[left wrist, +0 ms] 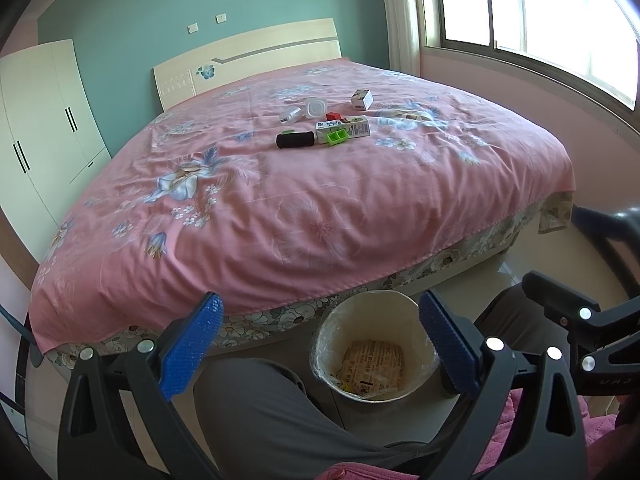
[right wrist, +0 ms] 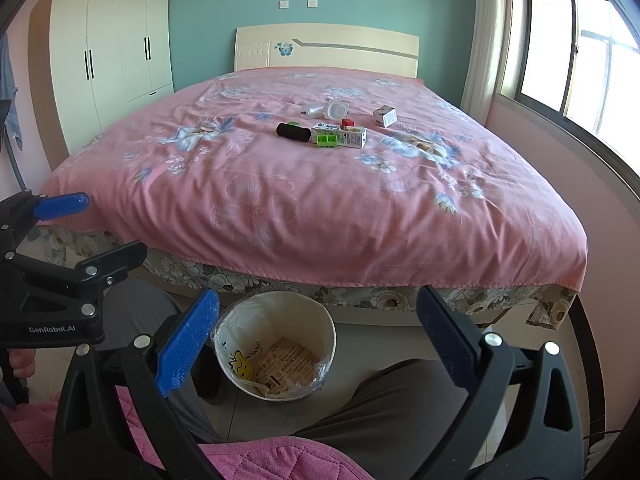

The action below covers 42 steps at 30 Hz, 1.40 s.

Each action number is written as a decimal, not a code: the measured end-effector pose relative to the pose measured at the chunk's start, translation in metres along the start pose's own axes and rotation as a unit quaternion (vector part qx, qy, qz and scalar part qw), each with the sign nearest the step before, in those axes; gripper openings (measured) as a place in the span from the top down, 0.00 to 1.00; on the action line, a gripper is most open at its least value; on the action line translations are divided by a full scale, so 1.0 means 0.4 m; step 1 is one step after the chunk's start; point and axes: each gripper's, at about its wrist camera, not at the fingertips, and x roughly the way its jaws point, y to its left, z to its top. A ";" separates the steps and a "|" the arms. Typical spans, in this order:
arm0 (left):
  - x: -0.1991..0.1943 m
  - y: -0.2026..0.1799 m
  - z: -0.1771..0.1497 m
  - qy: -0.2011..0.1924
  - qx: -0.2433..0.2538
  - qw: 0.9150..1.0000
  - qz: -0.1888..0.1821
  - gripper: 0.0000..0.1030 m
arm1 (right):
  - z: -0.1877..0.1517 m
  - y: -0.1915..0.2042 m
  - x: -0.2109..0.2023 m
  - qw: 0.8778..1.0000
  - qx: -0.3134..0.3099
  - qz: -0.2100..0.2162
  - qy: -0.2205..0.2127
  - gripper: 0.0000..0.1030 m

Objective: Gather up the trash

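A small white bin [left wrist: 374, 312] [right wrist: 276, 308] with a plastic liner and paper wrappers inside stands on the floor at the bed's foot. On the pink bedspread [left wrist: 280, 208] lie a black roll [left wrist: 295, 139] [right wrist: 293, 132], a green block [left wrist: 337, 136] [right wrist: 326, 139], a milk carton [left wrist: 352, 127] [right wrist: 352, 136], a red piece [left wrist: 333, 116], a white cup [left wrist: 315, 106] [right wrist: 337, 110], a white bottle [left wrist: 290, 114] and a small box [left wrist: 362, 99] [right wrist: 385, 115]. My left gripper [left wrist: 320, 344] is open and empty above the bin. My right gripper [right wrist: 318, 340] is open and empty too, over the bin.
A white wardrobe [right wrist: 112, 44] stands at the left wall. A window [left wrist: 540, 12] is on the right. The person's grey-trousered knees [left wrist: 264, 412] flank the bin. The right gripper shows in the left wrist view [left wrist: 576, 320], the left one in the right wrist view [right wrist: 52, 280].
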 end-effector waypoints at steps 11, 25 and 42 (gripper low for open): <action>0.002 0.002 -0.004 -0.001 0.000 1.000 -0.001 0.03 | -0.005 -0.001 0.003 1.000 0.000 0.000 -0.001 0.06; 0.000 0.004 -0.005 0.000 -0.001 1.000 -0.002 0.03 | -0.003 -0.003 0.004 1.000 0.001 0.001 0.000 0.06; 0.000 0.005 -0.005 0.000 -0.001 1.000 -0.002 0.03 | 0.000 -0.004 0.006 1.000 0.001 0.001 0.000 0.06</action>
